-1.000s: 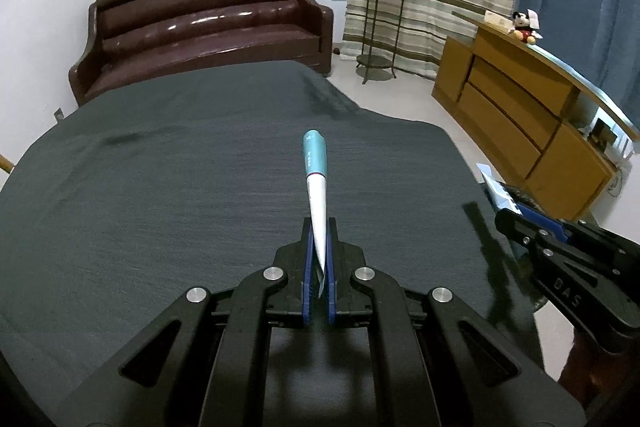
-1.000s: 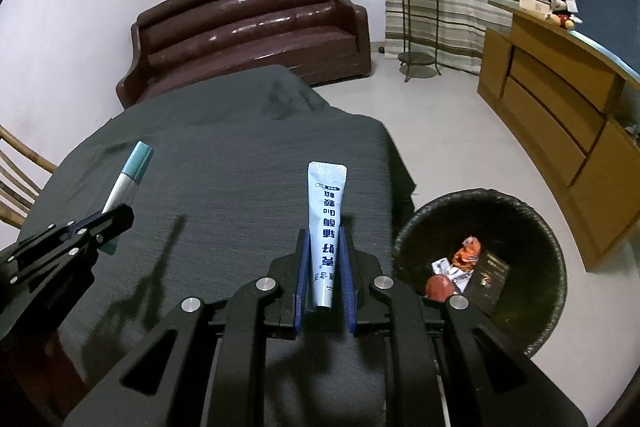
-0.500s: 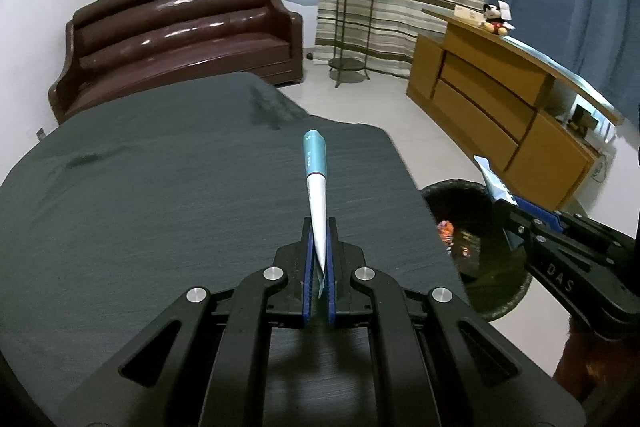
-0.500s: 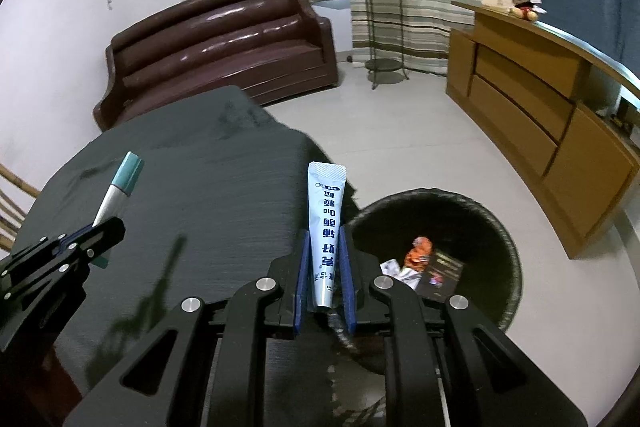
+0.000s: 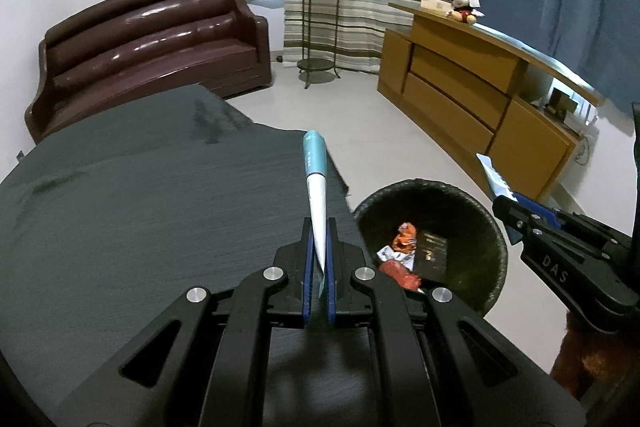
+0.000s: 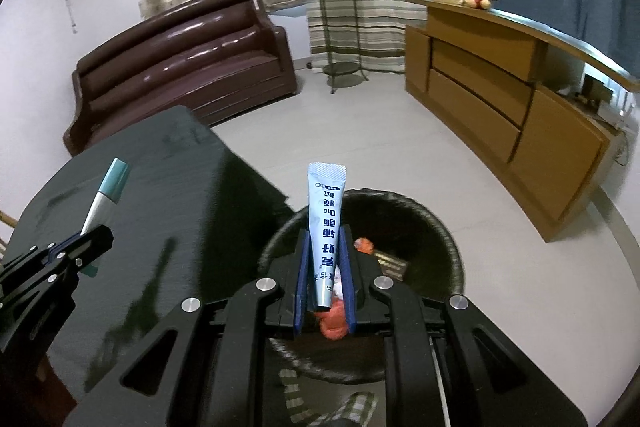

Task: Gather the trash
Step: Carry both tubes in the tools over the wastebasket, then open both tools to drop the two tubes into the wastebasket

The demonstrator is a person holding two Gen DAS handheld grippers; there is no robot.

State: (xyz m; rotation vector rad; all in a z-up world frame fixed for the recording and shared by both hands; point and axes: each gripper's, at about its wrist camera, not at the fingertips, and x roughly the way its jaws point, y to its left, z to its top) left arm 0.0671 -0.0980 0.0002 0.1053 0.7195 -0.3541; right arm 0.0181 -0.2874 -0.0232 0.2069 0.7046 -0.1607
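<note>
My left gripper (image 5: 318,227) is shut on a white and teal sachet (image 5: 314,183), held over the right edge of the dark-clothed table (image 5: 140,207). My right gripper (image 6: 325,235) is shut on a light blue sachet (image 6: 326,227) with printed characters, held above the black trash bin (image 6: 432,223). The bin (image 5: 472,211) stands on the floor right of the table and holds several wrappers (image 5: 404,239). The right gripper (image 5: 516,207) also shows in the left wrist view, over the bin's far right rim. The left gripper (image 6: 92,231) shows in the right wrist view, over the table.
A brown leather sofa (image 5: 152,39) stands behind the table. A wooden sideboard (image 5: 472,87) runs along the right wall, with a plush toy (image 5: 464,7) on top. A metal plant stand (image 5: 320,19) is by the striped curtains. Pale floor surrounds the bin.
Both grippers have swung right with their sachets. The right gripper went from over the table to over the bin. The left gripper reached the table's right edge beside the bin.
</note>
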